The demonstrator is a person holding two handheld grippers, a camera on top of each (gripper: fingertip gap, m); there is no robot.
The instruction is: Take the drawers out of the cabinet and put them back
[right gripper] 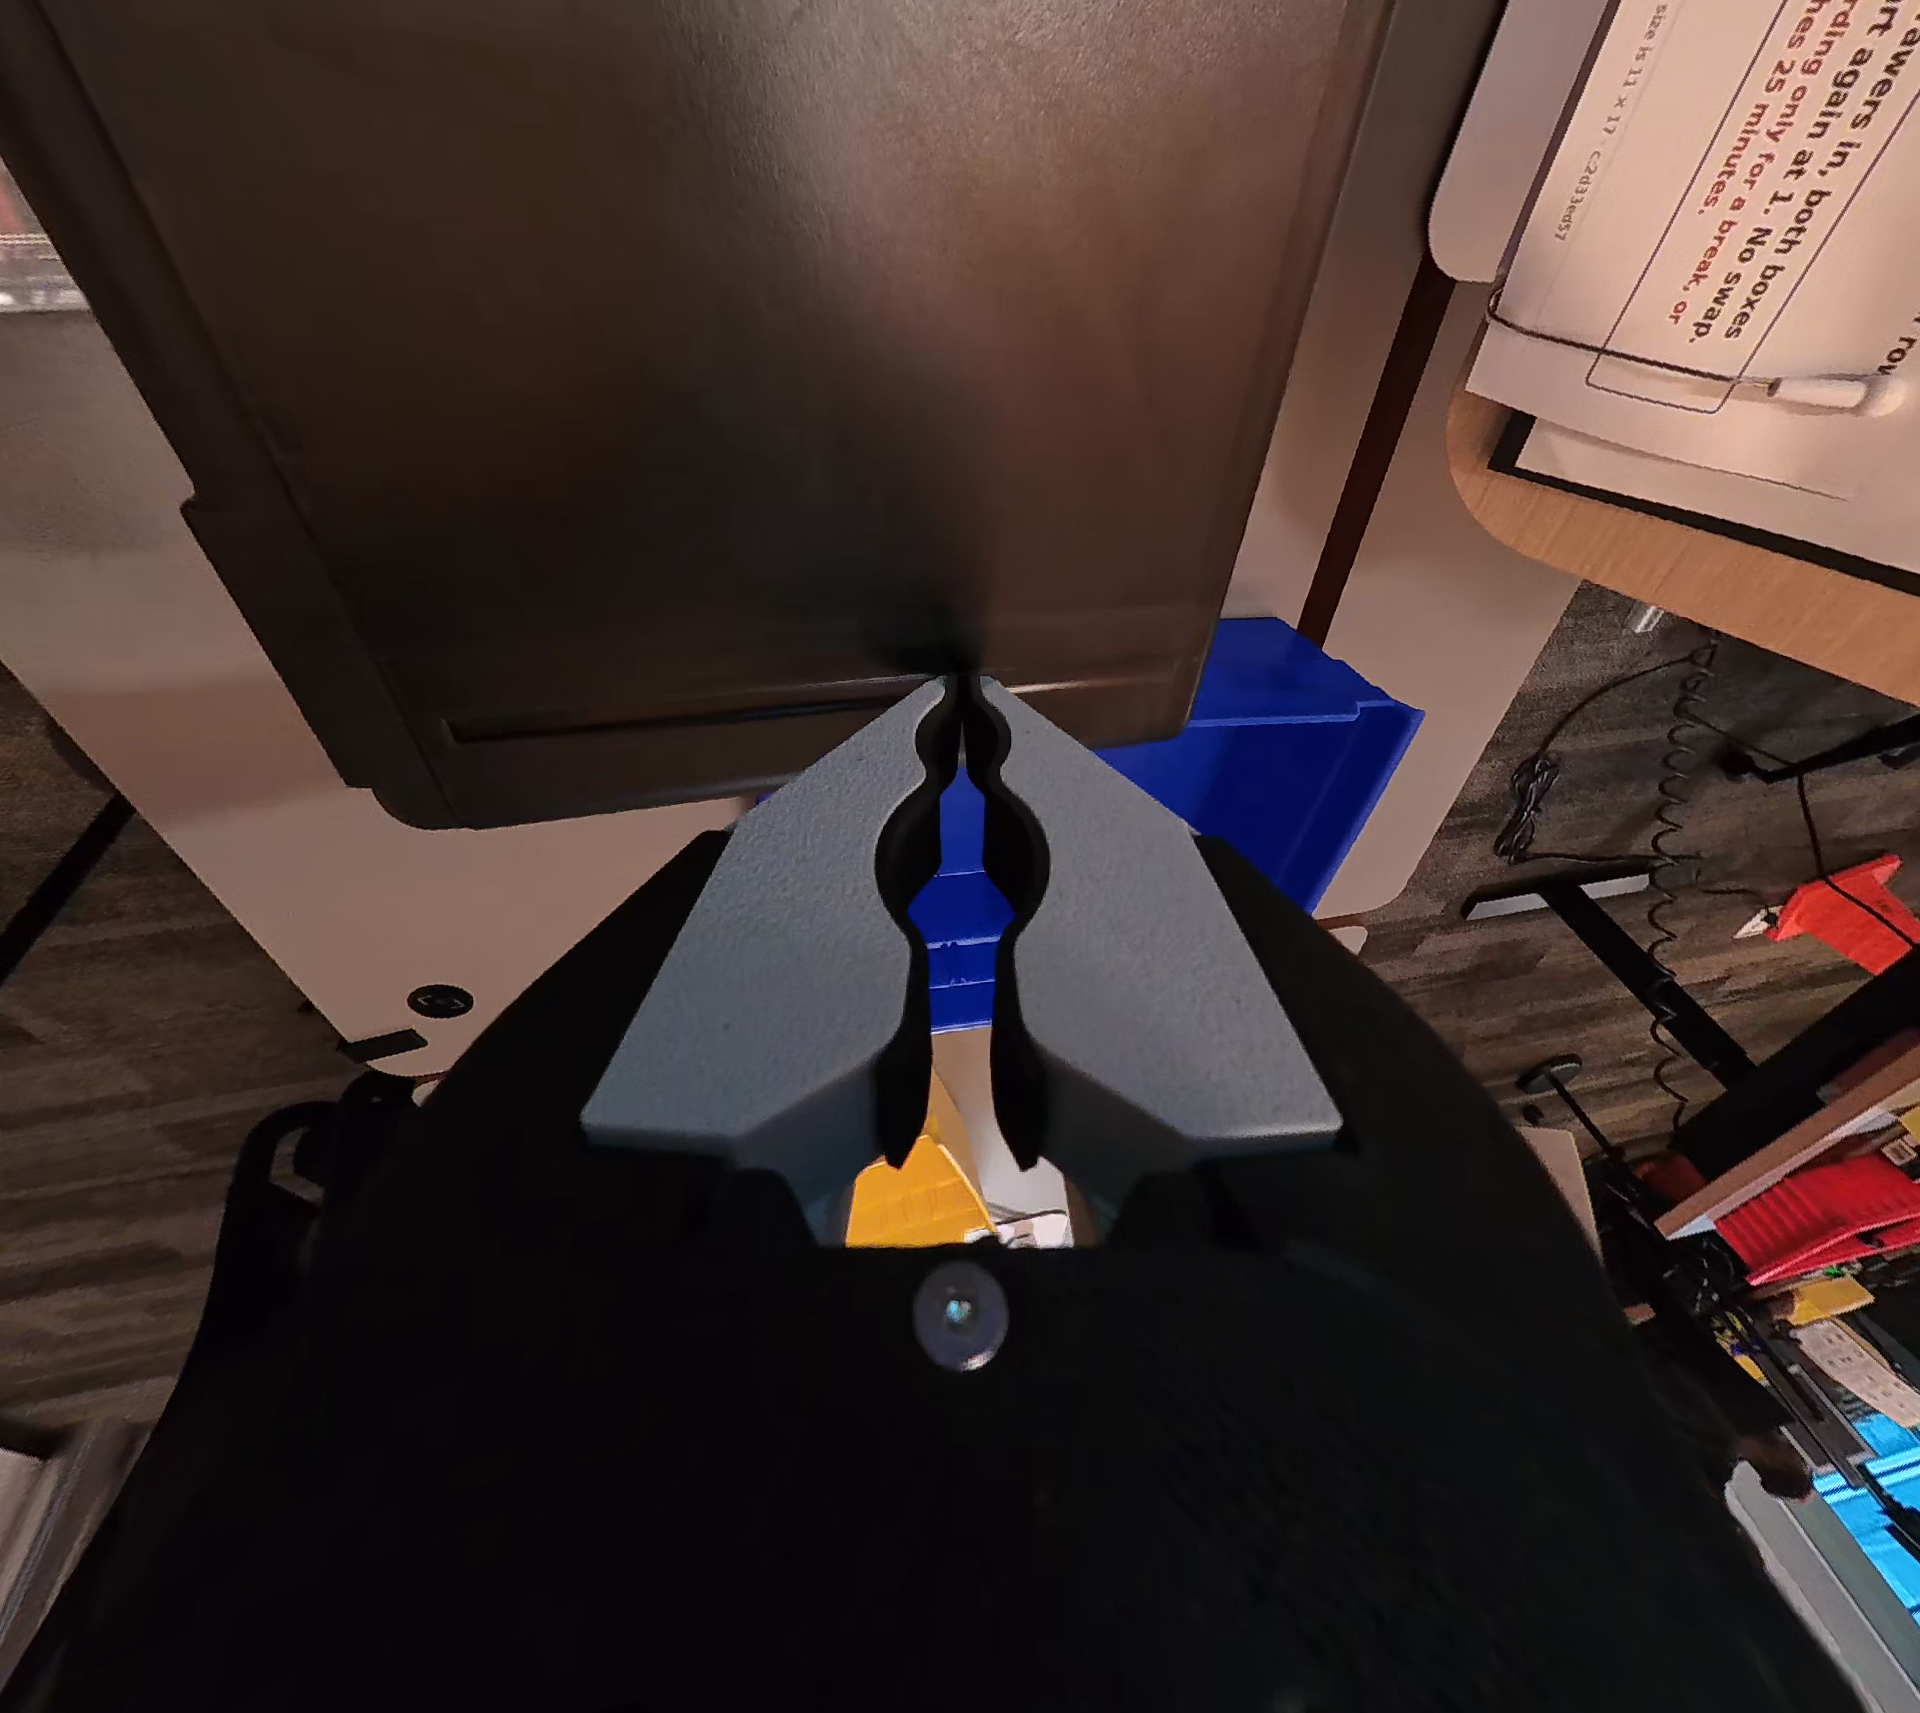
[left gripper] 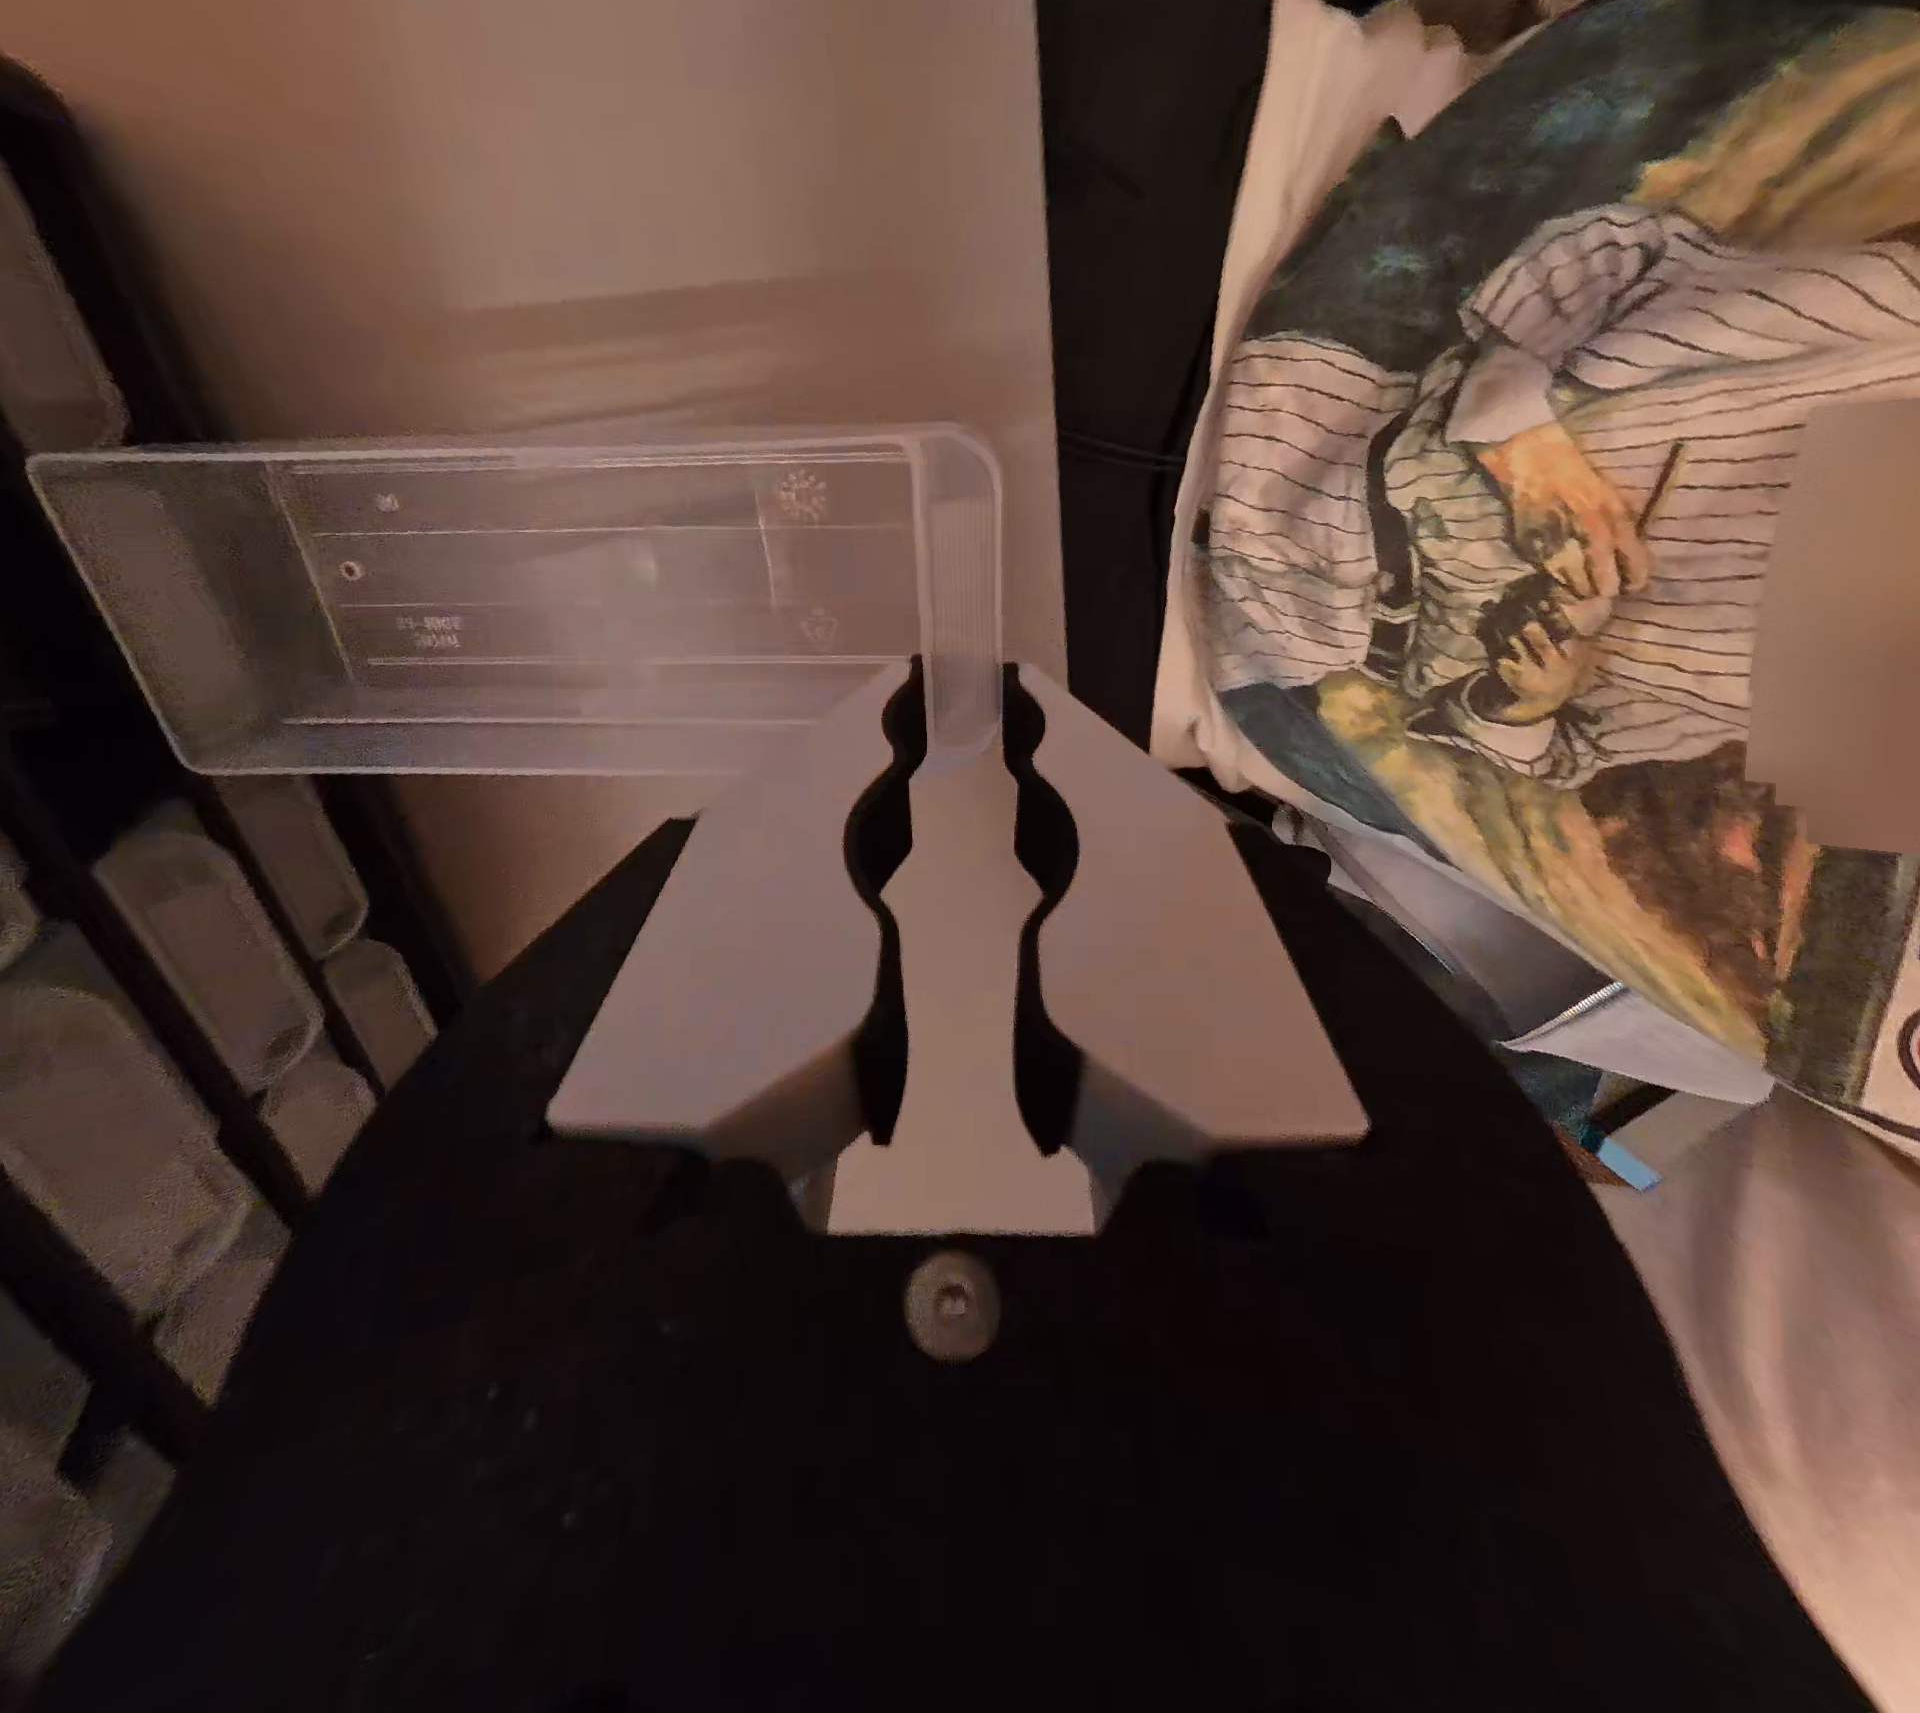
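Note:
In the left wrist view my left gripper [left gripper: 961, 676] is shut on the ribbed front handle [left gripper: 961, 583] of a clear plastic drawer [left gripper: 520, 603]. The drawer is empty, fully out, and held over the pale table [left gripper: 623, 105], stretching left toward the cabinet [left gripper: 62, 520]. The cabinet's black frame holds several clear drawers [left gripper: 208, 967] along the left edge. In the right wrist view my right gripper [right gripper: 956, 684] is shut, with its tips against the near edge of the black cabinet's flat outer panel [right gripper: 779, 261]. I cannot tell whether it pinches the rim.
A person in a printed shirt [left gripper: 1507, 520] stands close on the right of the table. A blue bin [right gripper: 1268, 759] sits behind the cabinet on the white table [right gripper: 208, 780]. Printed sheets [right gripper: 1714, 105] lie on a wooden desk. Cables [right gripper: 1683, 811] and a red object [right gripper: 1849, 910] are on the floor.

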